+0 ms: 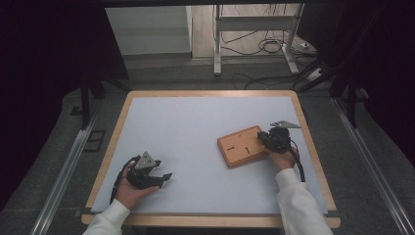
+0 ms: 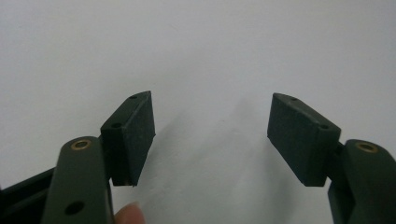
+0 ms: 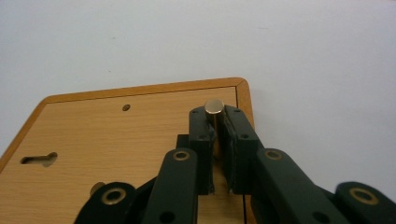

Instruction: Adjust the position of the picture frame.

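A flat wooden board (image 1: 240,147) lies on the right part of the table. My right gripper (image 1: 268,138) hangs over the board's right end. In the right gripper view this gripper (image 3: 215,117) is shut on a small upright metal pin (image 3: 214,106), near the corner of the board (image 3: 116,140). The board has a keyhole slot (image 3: 39,160) and a small round hole (image 3: 126,107). My left gripper (image 1: 164,177) rests near the front left of the table, held in a hand. Its jaws stand open (image 2: 210,133) with nothing between them.
A pale mat (image 1: 195,127) covers the table inside a wooden rim (image 1: 210,93). A second small metal part (image 3: 96,187) sits on the board near the jaws. Beyond the far edge are a metal stand (image 1: 218,44) and cables (image 1: 264,46) on the floor.
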`<state>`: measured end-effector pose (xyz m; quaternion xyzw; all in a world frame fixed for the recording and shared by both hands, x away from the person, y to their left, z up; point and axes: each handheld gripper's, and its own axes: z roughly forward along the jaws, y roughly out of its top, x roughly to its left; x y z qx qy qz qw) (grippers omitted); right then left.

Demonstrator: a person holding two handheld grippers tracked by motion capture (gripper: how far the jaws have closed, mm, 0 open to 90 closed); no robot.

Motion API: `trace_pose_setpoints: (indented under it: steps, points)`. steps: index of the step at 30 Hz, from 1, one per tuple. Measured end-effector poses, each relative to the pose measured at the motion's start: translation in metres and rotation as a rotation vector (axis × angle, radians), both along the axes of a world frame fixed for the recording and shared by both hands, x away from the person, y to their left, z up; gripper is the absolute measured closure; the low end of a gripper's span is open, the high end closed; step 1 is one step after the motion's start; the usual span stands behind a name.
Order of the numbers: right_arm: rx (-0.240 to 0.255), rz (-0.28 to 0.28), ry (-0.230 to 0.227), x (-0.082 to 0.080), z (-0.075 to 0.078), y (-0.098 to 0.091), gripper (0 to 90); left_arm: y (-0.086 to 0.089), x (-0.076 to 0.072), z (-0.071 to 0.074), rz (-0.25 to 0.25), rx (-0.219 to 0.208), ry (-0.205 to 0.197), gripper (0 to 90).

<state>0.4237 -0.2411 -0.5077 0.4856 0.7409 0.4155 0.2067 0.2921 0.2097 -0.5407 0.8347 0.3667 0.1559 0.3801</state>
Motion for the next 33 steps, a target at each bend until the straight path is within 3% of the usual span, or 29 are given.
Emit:
trace_pose_setpoints:
  steps: [6,16,21,29,33]
  points:
    - [0.037,0.045,-0.025,-0.002,0.002,0.006,81.3,0.0,0.0,0.0,0.001,0.0,-0.003,31.6]
    - [0.058,0.089,-0.067,-0.006,0.008,0.01,81.1,0.001,0.0,0.001,0.015,-0.007,-0.008,31.7]
    - [0.082,0.108,-0.067,-0.007,0.008,0.011,81.9,0.001,0.0,0.001,0.015,-0.006,-0.007,31.6]
    - [0.007,0.131,-0.076,-0.009,0.01,0.02,82.5,0.0,0.0,0.0,0.01,-0.002,-0.002,31.6]
    - [-0.004,0.146,-0.071,-0.01,0.008,0.024,82.8,0.0,0.001,0.0,0.004,0.004,0.004,31.6]
